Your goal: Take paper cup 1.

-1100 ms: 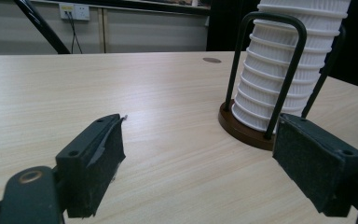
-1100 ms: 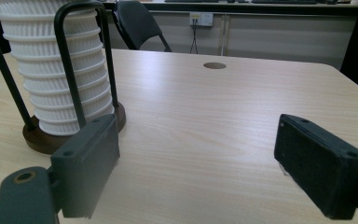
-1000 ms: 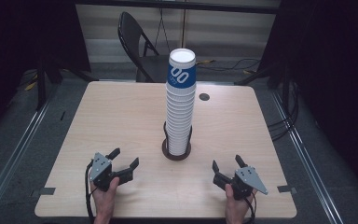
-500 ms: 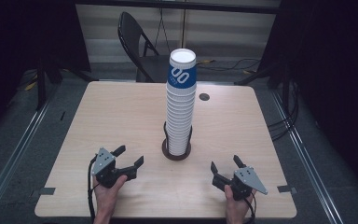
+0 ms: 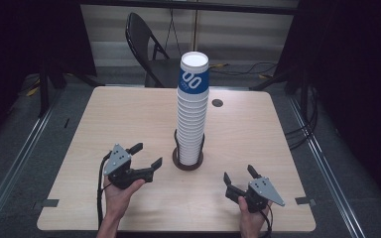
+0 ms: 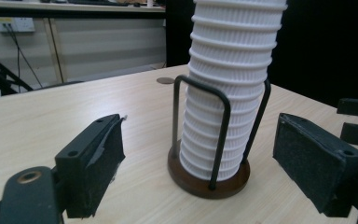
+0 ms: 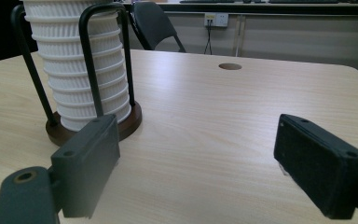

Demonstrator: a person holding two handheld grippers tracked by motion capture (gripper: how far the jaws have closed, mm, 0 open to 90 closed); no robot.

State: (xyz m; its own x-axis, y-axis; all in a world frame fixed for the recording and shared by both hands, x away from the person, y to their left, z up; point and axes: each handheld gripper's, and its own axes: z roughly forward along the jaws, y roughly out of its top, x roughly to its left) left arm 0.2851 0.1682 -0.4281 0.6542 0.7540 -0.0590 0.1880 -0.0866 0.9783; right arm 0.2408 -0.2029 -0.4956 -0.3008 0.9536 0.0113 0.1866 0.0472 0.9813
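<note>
A tall cup stack (image 5: pixel 192 111) is being kept upright in a wire holder (image 5: pixel 187 159) on a round brown base, just nearer the tabletop (image 5: pixel 104 119) near edge than its centre. Left tongs (image 5: pixel 148 156) are being held wide open, empty, near the near edge, aimed at the holder, close but apart. Right tongs (image 5: pixel 239 176) are being held open and empty toward the near right corner.

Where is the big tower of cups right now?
In the high view, the cup stack stands in its wire holder near the table's middle, between and just beyond the left tool and right tool.
</note>
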